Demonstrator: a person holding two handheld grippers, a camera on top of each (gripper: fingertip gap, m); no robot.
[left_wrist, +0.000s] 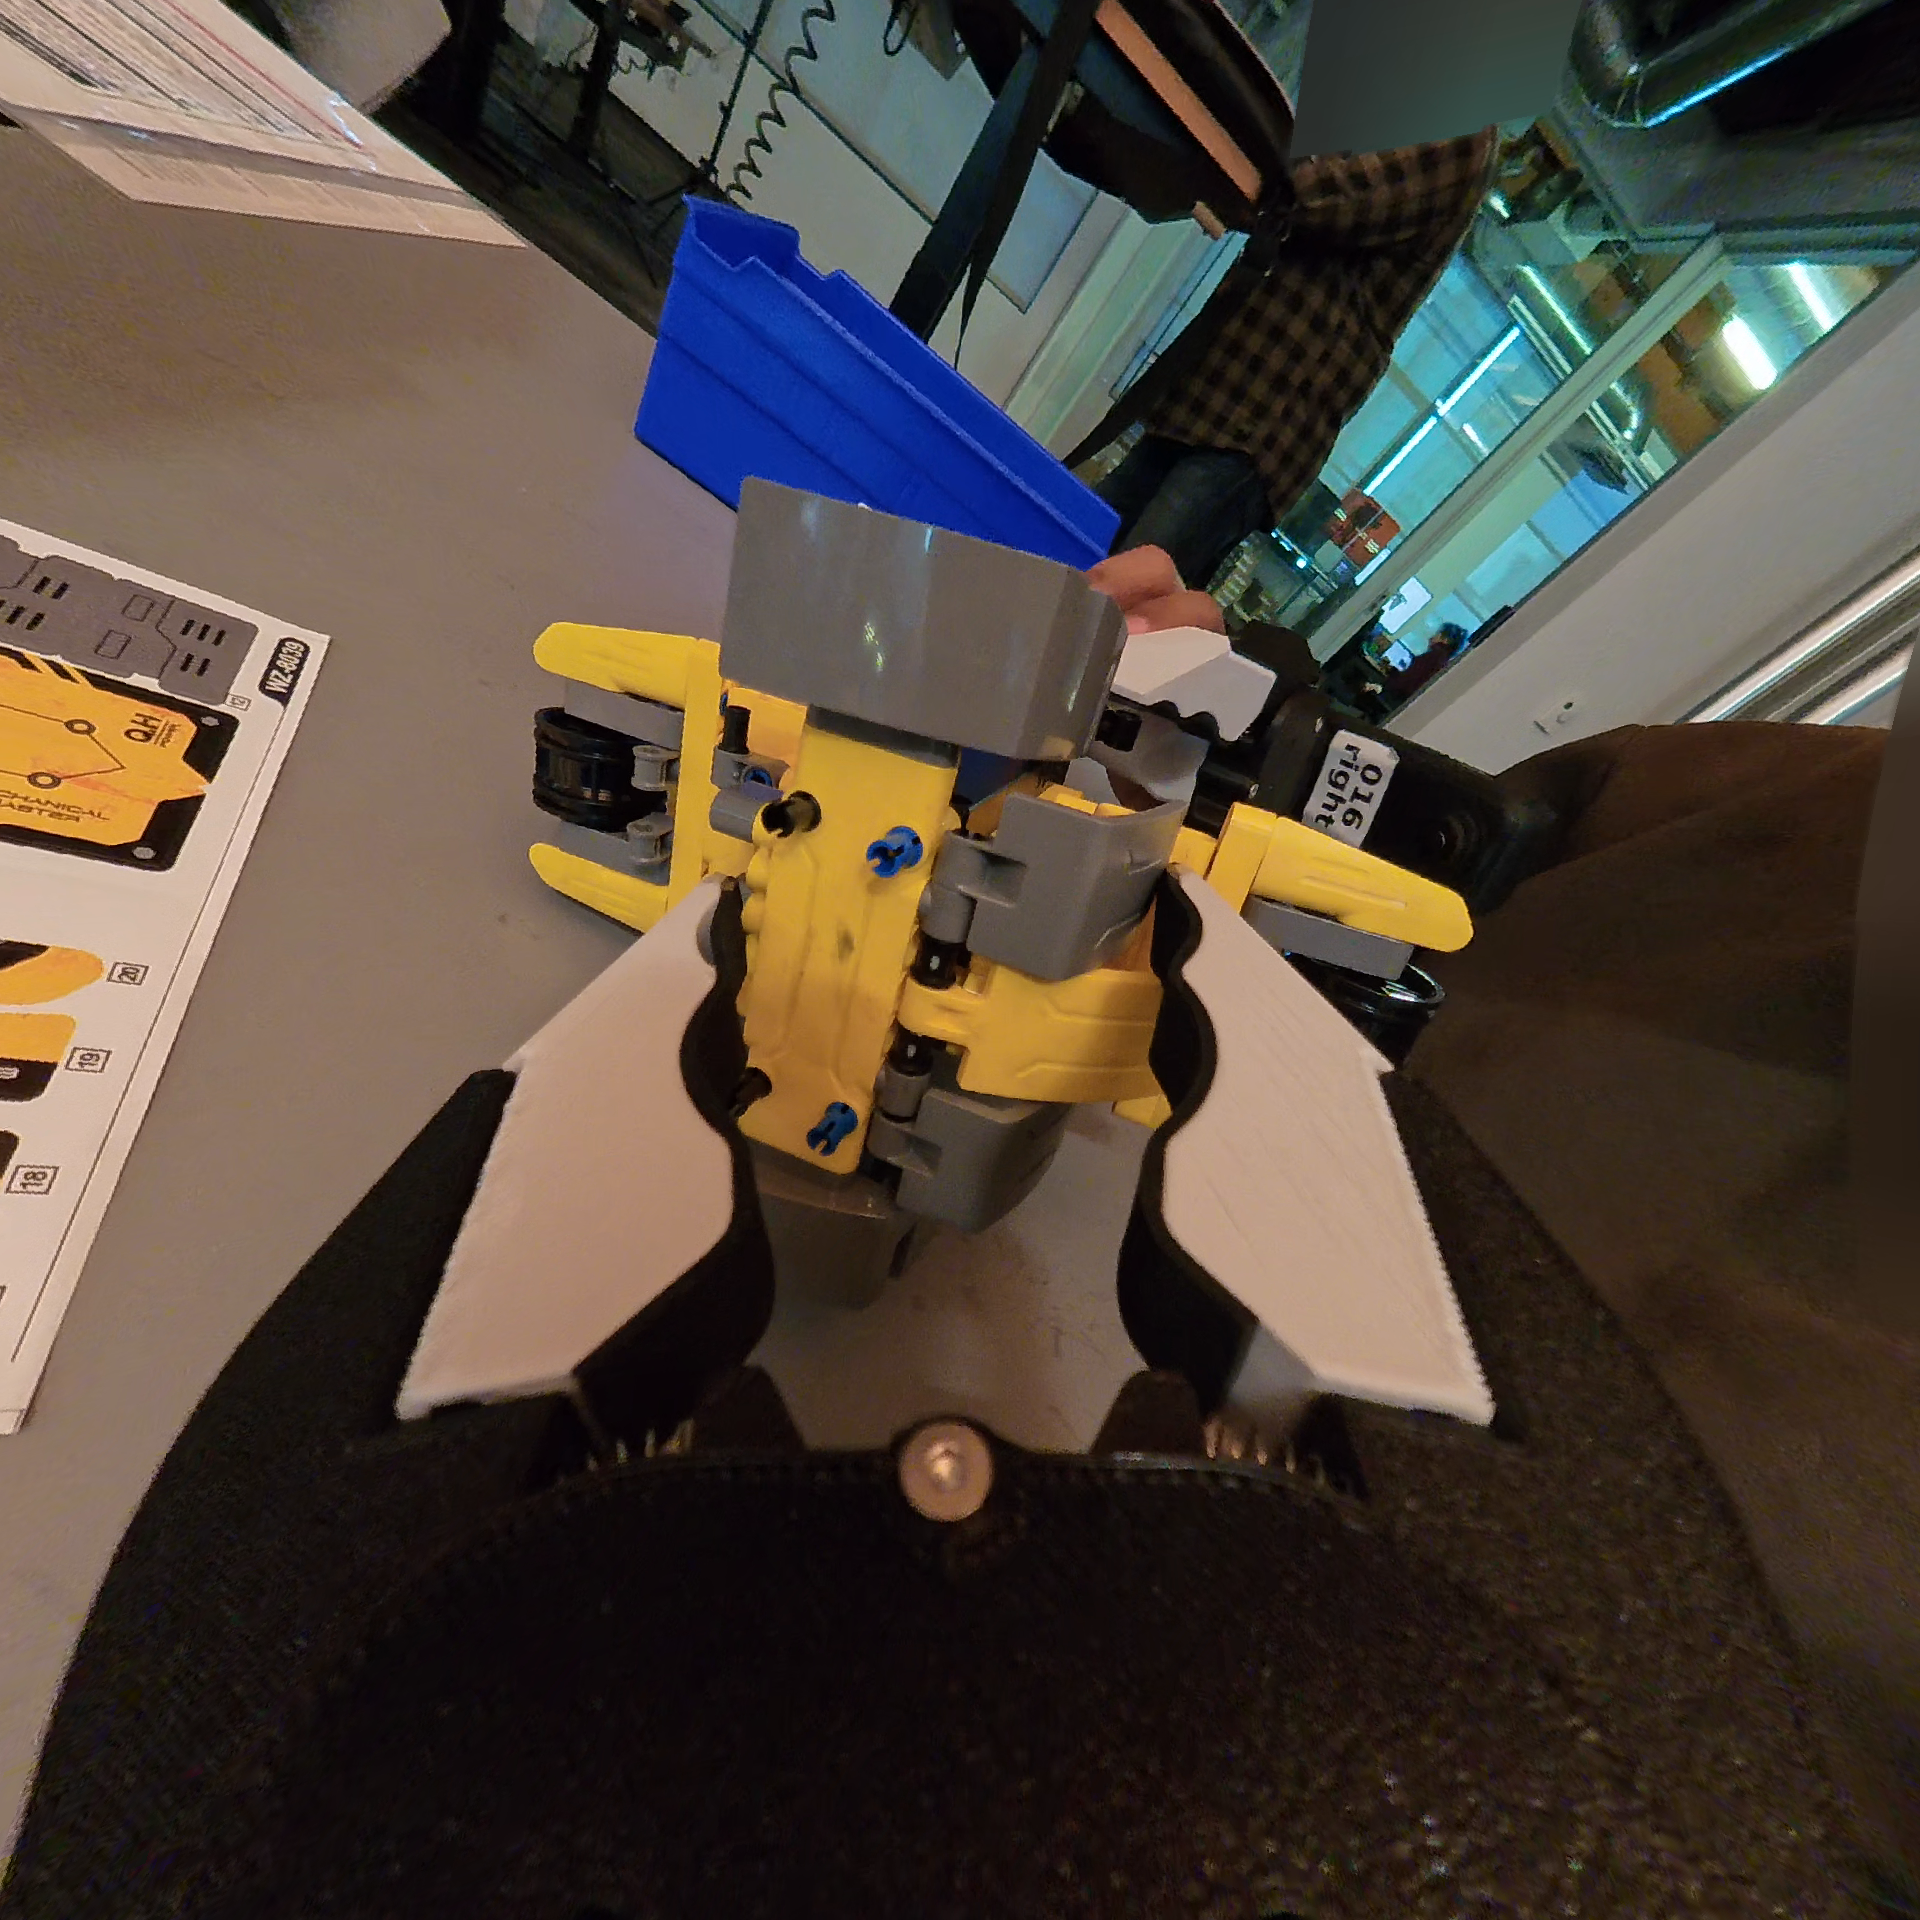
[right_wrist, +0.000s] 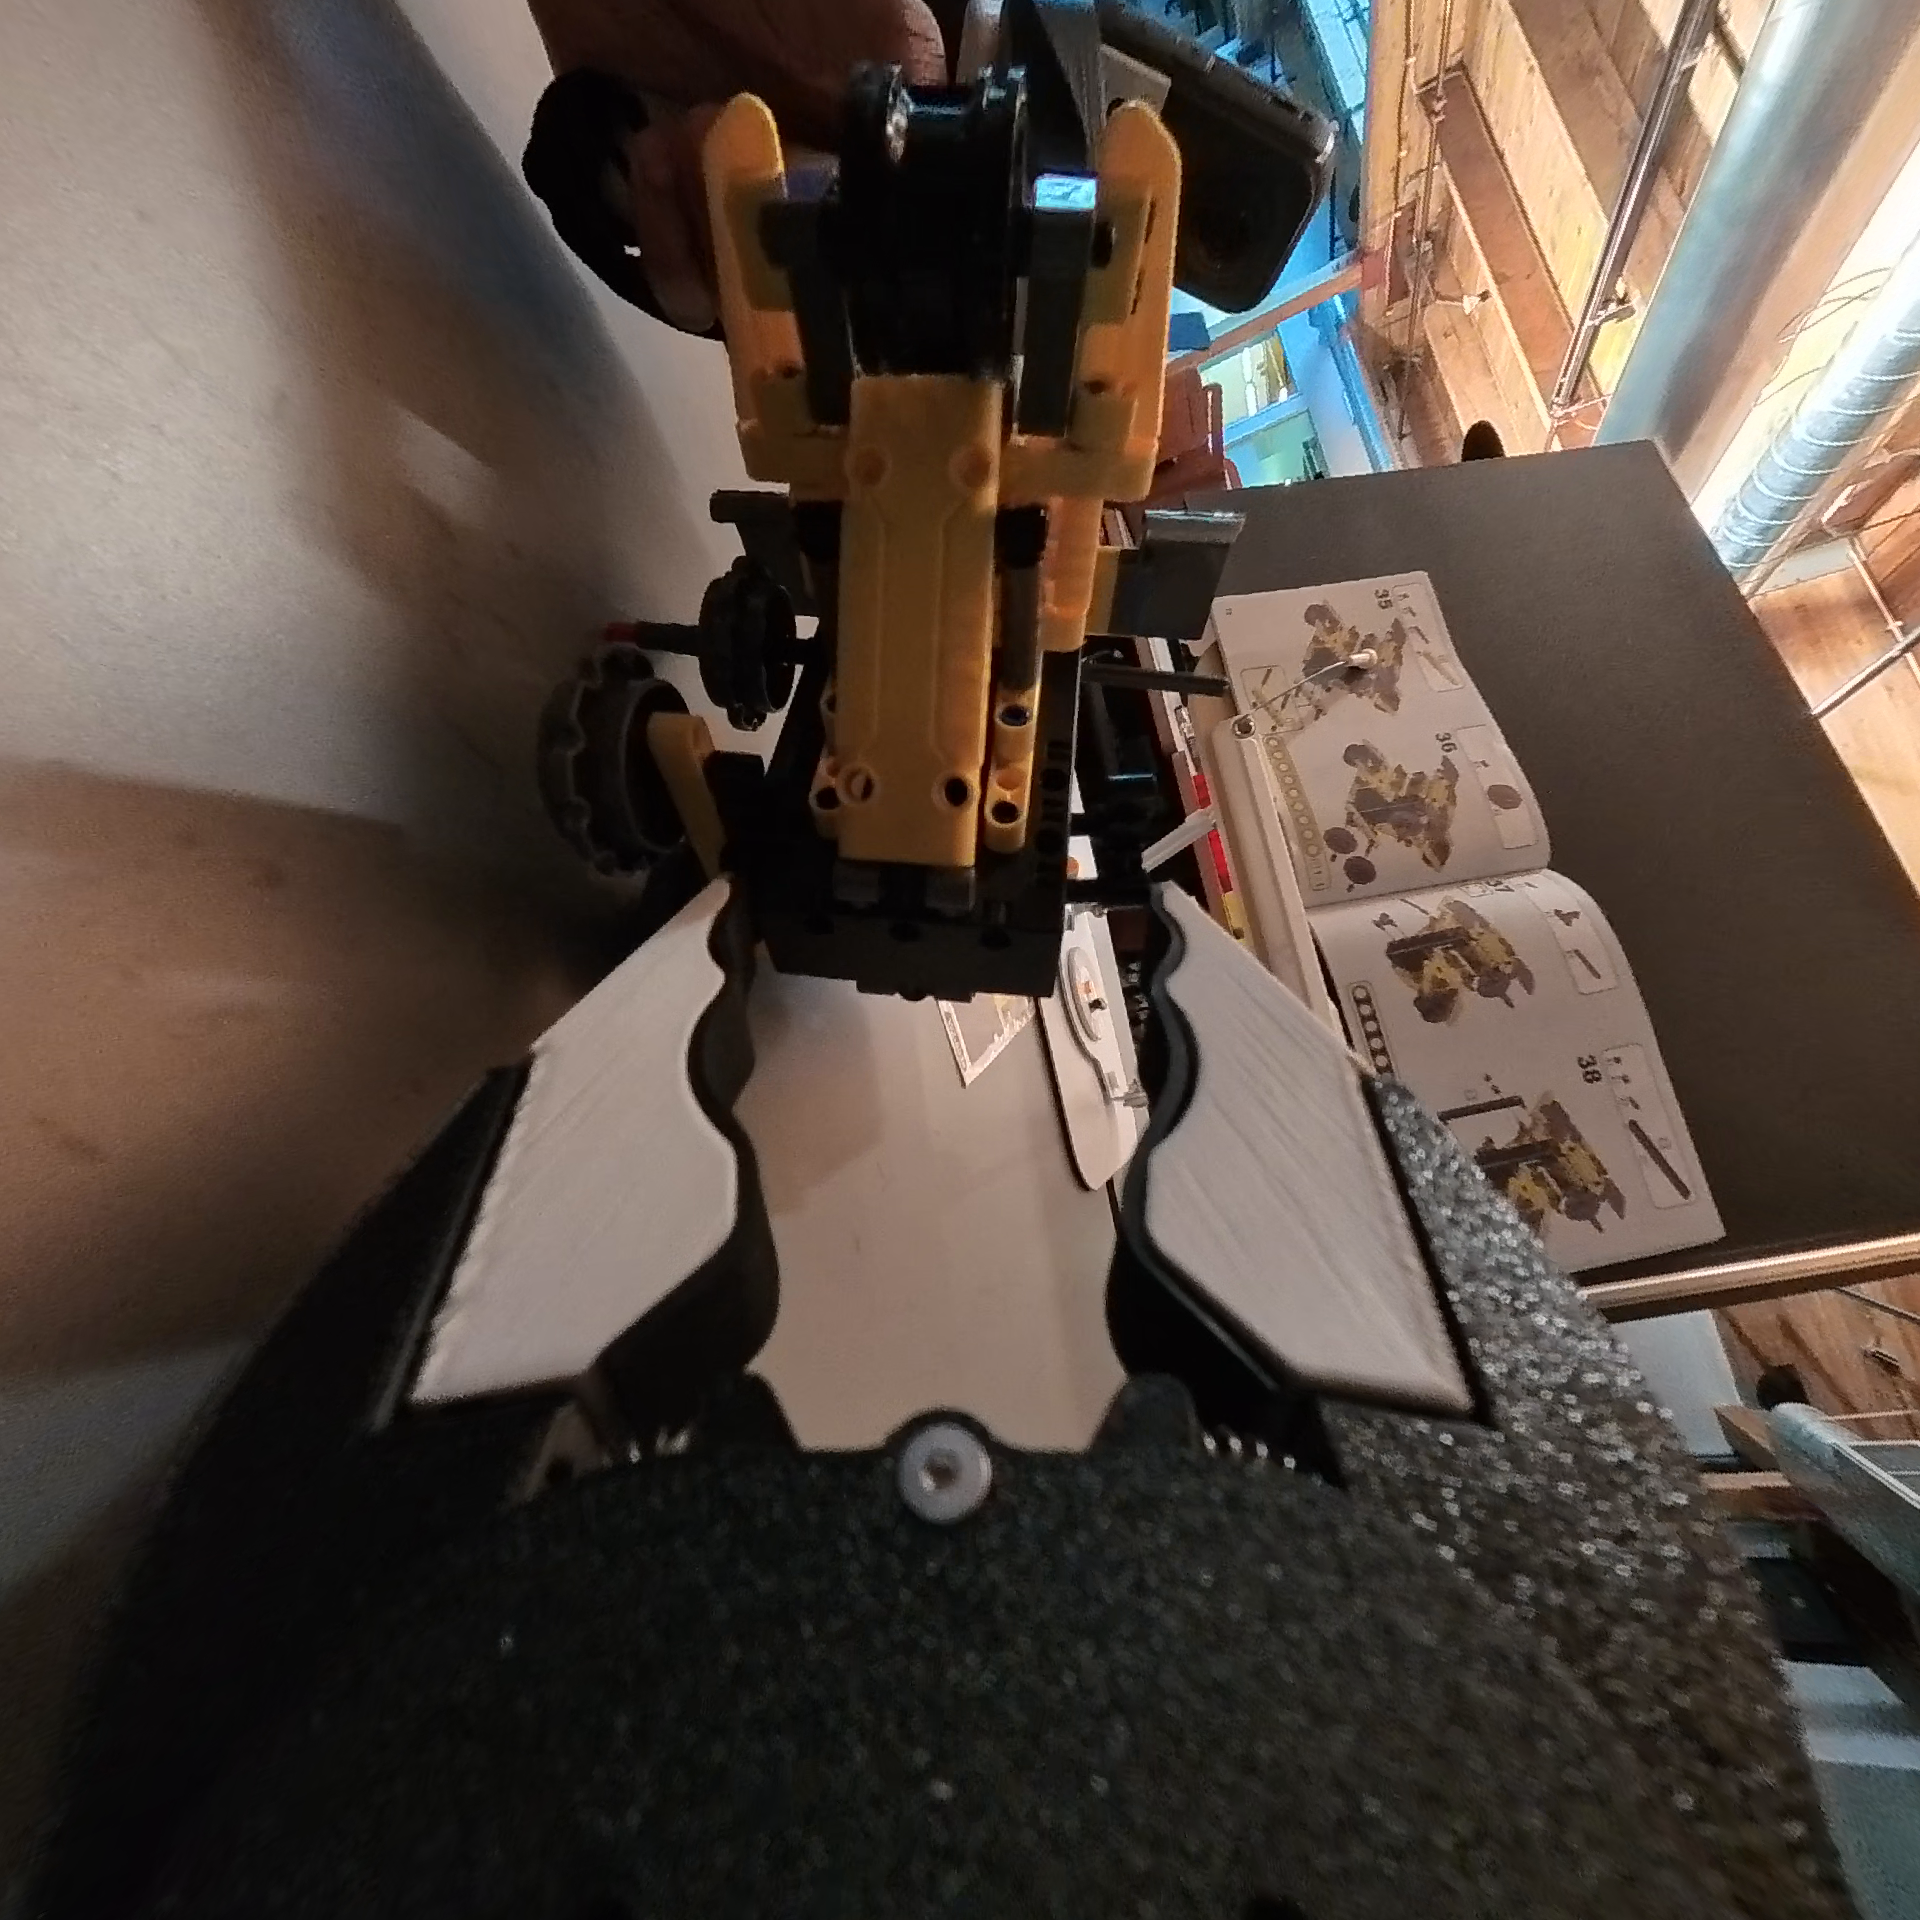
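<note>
The left gripper (left_wrist: 940, 904) has its jaws pinching the yellow and grey brick-built vehicle (left_wrist: 831, 966), held above the grey counter (left_wrist: 364, 436) near a blue bin (left_wrist: 831, 405) and a sticker sheet (left_wrist: 125, 883). The right gripper (right_wrist: 940, 909) has its jaws clamping the model's black end, with an open instruction booklet (right_wrist: 1455, 935) lying beside it.

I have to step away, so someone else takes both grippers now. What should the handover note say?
Left gripper: shut on the yellow-and-grey brick model, mid-body.
Right gripper: jaws around the model's black frame end; contact unclear.
Around it: grey table, blue bin behind the model, sticker sheet to the left, open instruction booklet.
Done or left: cannot tell from these views.
</note>
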